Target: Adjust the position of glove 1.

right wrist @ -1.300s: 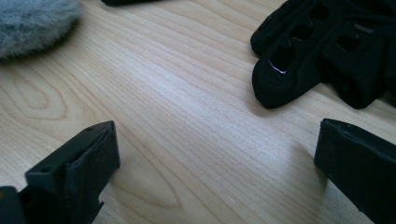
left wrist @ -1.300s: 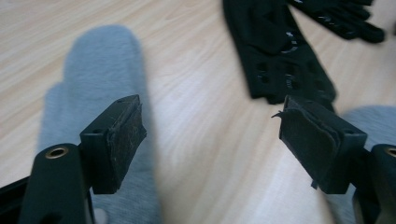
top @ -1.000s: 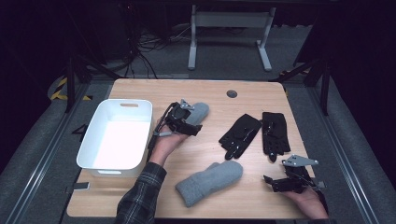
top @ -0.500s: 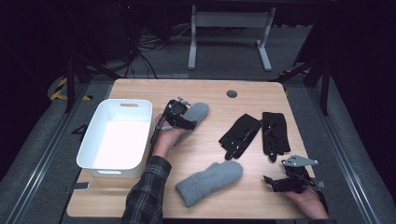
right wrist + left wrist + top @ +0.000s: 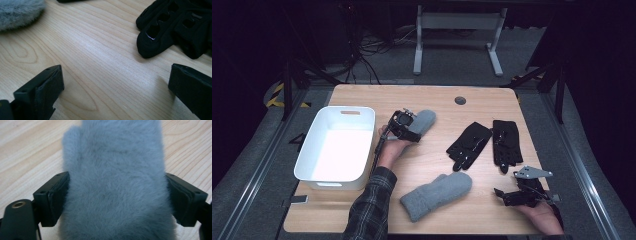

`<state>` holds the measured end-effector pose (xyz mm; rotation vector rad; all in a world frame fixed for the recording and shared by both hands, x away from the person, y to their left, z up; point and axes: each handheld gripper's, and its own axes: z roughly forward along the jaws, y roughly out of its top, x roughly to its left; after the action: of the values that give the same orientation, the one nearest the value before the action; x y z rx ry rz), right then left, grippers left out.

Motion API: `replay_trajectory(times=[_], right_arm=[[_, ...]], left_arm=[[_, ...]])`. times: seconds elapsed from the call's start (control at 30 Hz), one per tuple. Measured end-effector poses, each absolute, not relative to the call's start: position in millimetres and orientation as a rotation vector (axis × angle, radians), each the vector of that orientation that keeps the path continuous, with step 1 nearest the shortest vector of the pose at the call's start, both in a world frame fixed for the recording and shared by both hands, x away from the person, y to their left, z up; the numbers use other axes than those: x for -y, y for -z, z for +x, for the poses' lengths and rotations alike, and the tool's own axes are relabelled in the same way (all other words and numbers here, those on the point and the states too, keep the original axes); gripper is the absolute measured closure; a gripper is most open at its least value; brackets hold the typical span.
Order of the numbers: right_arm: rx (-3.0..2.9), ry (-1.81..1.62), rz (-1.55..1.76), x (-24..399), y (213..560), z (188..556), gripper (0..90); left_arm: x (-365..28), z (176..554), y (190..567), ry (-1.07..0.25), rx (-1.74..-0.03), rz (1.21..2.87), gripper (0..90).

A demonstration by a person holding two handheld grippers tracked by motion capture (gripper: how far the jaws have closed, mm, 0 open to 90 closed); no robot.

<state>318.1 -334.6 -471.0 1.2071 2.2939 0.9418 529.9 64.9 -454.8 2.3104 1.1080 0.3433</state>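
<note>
Far mitten (image 5: 113, 182): grey, fluffy, flat on worktop (image 5: 447, 107).
Left tongs (image 5: 116, 200): wide, straddling it, pads at fur.
Right tongs (image 5: 116, 92): wide, empty.

Grey mitten's (image 5: 113, 182) cuff beyond frame edge

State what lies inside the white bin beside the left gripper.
The white bin shows only its bare white floor; nothing lies in it. Its near wall hides a narrow strip of that floor.

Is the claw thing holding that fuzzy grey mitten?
Not clearly: the left gripper straddles the grey mitten across its body, touching both sides. The right gripper holds nothing.
</note>
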Motion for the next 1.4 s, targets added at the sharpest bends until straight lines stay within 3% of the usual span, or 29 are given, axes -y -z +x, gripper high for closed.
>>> replay_trajectory(times=[0.2,0.47,0.7,1.4], right_arm=[[-2.294,-0.943,1.207,334.6,471.0,318.0,0.4],[-2.295,-0.943,1.206,334.5,471.0,318.0,0.4],[-2.295,-0.943,1.205,334.5,471.0,318.0,0.4],[-2.295,-0.943,1.205,334.6,471.0,318.0,0.4]], left_arm=[[-64.8,529.3,455.2,-0.333,-1.106,2.306,22.5],[-67.3,526.5,450.1,-0.327,-1.074,2.306,47.6],[-70.6,523.7,441.9,-0.295,-1.048,2.299,62.6],[-60.7,490.3,401.4,-0.169,-0.912,2.292,64.7]])
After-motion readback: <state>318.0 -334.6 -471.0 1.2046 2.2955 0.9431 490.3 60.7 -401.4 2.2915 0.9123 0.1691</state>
